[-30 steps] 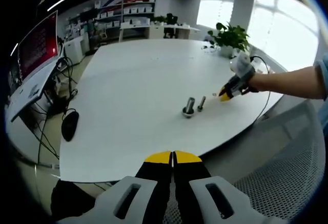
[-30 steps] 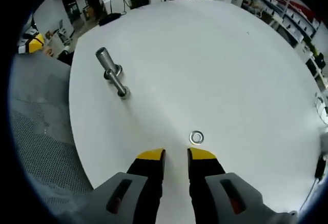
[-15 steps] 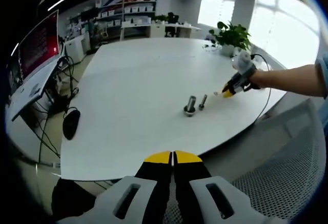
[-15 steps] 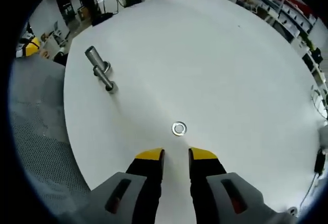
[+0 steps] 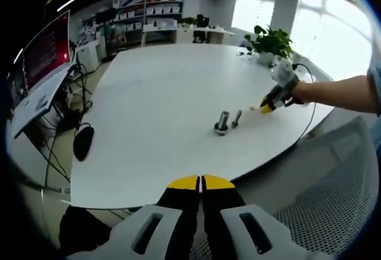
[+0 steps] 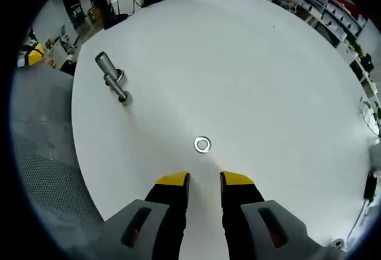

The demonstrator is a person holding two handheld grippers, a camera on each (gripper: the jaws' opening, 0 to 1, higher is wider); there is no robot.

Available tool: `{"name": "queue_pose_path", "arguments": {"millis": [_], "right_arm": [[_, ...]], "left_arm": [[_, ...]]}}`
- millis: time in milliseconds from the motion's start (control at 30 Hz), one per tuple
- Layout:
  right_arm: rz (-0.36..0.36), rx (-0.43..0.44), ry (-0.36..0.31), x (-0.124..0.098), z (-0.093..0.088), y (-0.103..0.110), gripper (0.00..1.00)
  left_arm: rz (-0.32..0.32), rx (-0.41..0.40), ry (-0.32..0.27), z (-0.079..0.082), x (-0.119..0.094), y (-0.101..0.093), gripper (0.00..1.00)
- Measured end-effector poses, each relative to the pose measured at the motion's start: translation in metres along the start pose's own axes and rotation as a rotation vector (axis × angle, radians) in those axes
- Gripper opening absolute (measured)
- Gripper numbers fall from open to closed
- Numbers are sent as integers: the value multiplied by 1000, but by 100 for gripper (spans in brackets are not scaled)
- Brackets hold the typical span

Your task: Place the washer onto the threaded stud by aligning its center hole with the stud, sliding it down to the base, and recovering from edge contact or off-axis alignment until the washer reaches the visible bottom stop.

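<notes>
A small steel washer (image 6: 202, 144) lies flat on the white table (image 6: 250, 63), just ahead of my right gripper (image 6: 204, 180), whose yellow-tipped jaws stand open around nothing. Farther off to the left stand a thick steel stud (image 6: 106, 65) with a nut-like base and a thinner bolt (image 6: 120, 91) beside it. In the left gripper view the stud (image 5: 222, 121) and bolt (image 5: 236, 117) stand near the table's right side, with the right gripper (image 5: 265, 107) held in a person's hand just right of them. My left gripper (image 5: 200, 182) is shut, below the table's near edge.
A mesh chair (image 5: 333, 200) stands at the right of the table. A potted plant (image 5: 271, 43) sits at the far right edge, and a cable (image 5: 312, 111) runs there. Left of the table are a desk with a monitor (image 5: 41, 52) and a mouse (image 5: 81, 143).
The right gripper has drawn back slightly from the washer, which now lies centred ahead of its jaws. The left gripper has stayed still.
</notes>
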State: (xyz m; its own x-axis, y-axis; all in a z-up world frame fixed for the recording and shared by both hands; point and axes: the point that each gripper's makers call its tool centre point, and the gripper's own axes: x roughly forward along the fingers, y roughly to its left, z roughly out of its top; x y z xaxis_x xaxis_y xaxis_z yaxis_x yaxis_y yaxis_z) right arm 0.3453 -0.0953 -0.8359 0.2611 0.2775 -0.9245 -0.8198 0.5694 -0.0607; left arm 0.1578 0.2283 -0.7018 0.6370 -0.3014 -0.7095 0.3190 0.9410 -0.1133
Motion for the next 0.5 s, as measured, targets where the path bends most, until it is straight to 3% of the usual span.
{"name": "queue_pose_path", "arguments": {"millis": [267,500], "right_arm": [[3,12,-8,-10,2,-8,24],[20,-5,0,-2,6,-7,24]], "left_arm": [[0,-7,-34,5,-1,0,0],[0,-15,-45,7,-2,1,0]]}}
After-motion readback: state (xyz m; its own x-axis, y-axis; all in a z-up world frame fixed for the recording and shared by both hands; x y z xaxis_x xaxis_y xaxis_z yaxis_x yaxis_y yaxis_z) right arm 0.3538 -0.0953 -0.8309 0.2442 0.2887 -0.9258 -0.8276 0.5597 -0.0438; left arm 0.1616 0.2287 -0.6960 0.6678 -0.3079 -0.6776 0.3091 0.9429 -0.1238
